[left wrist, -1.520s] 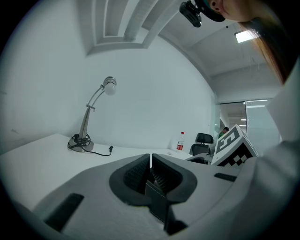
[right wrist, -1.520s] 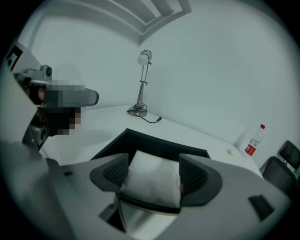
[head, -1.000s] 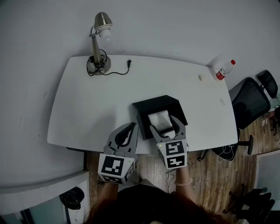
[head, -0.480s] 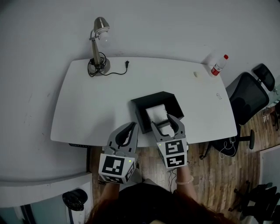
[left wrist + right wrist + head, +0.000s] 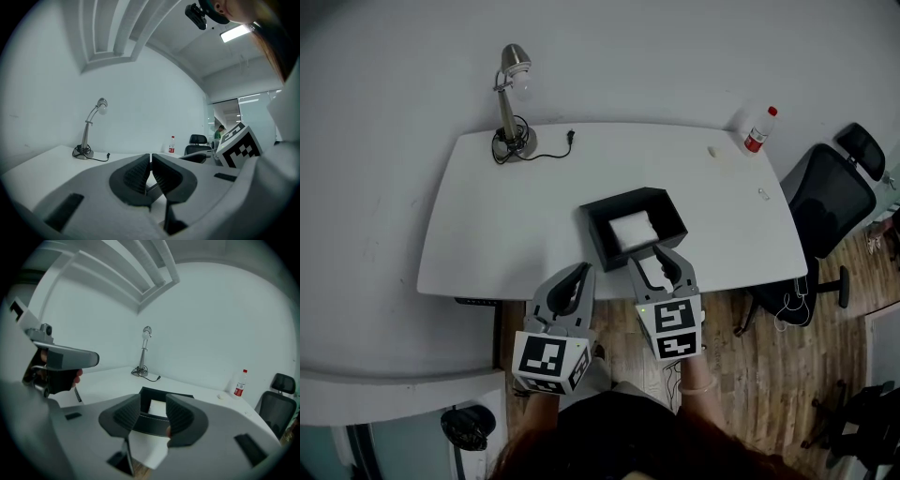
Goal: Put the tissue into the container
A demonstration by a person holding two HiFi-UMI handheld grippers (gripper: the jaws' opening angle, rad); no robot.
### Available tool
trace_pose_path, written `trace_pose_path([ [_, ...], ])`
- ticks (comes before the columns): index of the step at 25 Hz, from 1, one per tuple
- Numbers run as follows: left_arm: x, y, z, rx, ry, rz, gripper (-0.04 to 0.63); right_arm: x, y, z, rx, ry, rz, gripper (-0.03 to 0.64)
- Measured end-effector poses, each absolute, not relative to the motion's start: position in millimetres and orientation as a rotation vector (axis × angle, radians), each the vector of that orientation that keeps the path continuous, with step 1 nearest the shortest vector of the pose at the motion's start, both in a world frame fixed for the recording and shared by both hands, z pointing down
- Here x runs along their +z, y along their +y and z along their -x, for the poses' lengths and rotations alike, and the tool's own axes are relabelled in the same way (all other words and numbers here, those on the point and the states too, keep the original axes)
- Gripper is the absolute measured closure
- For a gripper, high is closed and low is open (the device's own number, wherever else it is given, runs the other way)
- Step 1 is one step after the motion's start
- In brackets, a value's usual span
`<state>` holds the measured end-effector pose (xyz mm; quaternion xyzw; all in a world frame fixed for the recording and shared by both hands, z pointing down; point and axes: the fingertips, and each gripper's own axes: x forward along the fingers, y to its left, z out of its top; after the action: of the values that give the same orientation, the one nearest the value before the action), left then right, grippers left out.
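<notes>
The white tissue (image 5: 634,230) lies inside the black container (image 5: 598,239); the container sits near the front edge of the white worktop (image 5: 506,216); the right gripper (image 5: 655,258) is just in front of the container, over the worktop's edge; its jaws are part way apart and have just been closing, with nothing between them; the left gripper (image 5: 579,272) is beside it, off the worktop, its jaws pressed together and empty; a lamp (image 5: 510,103) stands at the back left; a bottle (image 5: 756,131) stands at the back right.
</notes>
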<state>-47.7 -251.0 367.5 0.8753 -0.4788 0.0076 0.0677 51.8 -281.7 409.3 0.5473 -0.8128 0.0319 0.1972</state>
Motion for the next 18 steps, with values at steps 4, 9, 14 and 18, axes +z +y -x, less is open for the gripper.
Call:
trace_pose_path([
  [4, 364, -233, 46, 0.022, -1.453, -2.640, 0.558, 404, -264, -53, 0.080, -2.285, -1.538, 0.446],
  [9, 360, -211, 41, 0.030, -1.467, -2.649, 0.558, 397, -242, -60, 0.077, -2.298, -1.555, 0.473],
  [14, 354, -188, 36, 0.017, -1.480, -2.657, 0.558, 389, -220, -65, 0.064, -2.315, -1.579, 0.526],
  [18, 348, -170, 34, 0.023, -1.507, -2.664, 0.558, 382, -202, -66, 0.050, -2.342, -1.574, 0.531],
])
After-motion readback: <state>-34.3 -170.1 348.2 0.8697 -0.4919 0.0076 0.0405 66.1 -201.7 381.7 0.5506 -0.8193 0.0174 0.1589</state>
